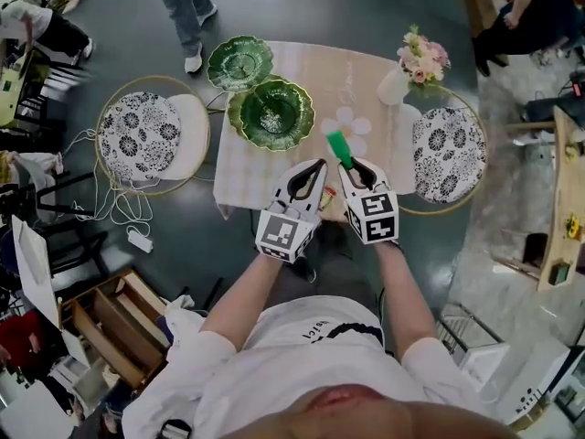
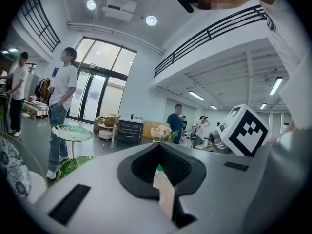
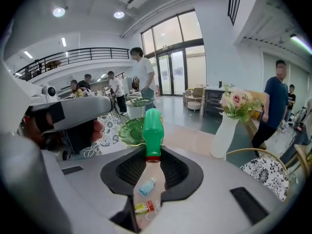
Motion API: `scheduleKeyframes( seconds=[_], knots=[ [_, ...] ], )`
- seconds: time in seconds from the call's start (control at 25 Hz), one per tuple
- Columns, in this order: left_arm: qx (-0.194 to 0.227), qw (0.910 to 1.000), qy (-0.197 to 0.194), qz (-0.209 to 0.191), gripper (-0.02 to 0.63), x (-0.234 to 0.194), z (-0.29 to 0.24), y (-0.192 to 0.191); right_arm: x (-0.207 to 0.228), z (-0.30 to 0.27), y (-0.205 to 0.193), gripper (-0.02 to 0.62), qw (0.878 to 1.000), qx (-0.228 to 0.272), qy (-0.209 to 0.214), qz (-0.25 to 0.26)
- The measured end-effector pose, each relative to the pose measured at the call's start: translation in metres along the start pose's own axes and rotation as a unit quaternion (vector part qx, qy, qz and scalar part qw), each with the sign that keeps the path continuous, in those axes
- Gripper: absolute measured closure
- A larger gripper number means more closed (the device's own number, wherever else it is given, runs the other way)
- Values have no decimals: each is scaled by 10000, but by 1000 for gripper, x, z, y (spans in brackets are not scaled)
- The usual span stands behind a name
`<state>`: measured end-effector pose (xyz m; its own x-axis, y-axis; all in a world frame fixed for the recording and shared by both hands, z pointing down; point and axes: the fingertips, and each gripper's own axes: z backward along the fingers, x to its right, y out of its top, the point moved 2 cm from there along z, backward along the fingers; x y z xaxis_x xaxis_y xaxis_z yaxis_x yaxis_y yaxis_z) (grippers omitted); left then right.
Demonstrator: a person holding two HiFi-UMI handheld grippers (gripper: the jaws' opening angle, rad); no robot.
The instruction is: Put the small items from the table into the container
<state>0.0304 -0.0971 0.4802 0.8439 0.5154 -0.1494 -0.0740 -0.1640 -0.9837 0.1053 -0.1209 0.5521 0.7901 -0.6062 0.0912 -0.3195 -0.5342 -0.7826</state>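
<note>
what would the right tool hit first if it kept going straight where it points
Probably the nearer green leaf bowl: the right tool, shut on a green bottle, angles down toward its rim. Depth is unclear; it could be the table instead.
</note>
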Motion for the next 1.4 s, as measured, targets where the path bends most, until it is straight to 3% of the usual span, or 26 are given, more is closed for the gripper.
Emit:
scheduleKeyframes(
  seconds=[0.32,0.6,0.88,1.4],
  knots=[
    [233,9990,378,-84,598,-27,19,35,-30,-4,50,494,9987,192,323,346],
    [246,9958,878,-44,598,-68,25,34,-49,-42,71,494,9946,131,741,716],
    [29,9907,1352,114,598,-106,18,10,-52,-96,62,494,9885,-202,1110,1003],
    [-261,9815,1855,384,598,-147,-1,-28,-50,-168,40,494,9714,-949,1541,1538]
  ],
)
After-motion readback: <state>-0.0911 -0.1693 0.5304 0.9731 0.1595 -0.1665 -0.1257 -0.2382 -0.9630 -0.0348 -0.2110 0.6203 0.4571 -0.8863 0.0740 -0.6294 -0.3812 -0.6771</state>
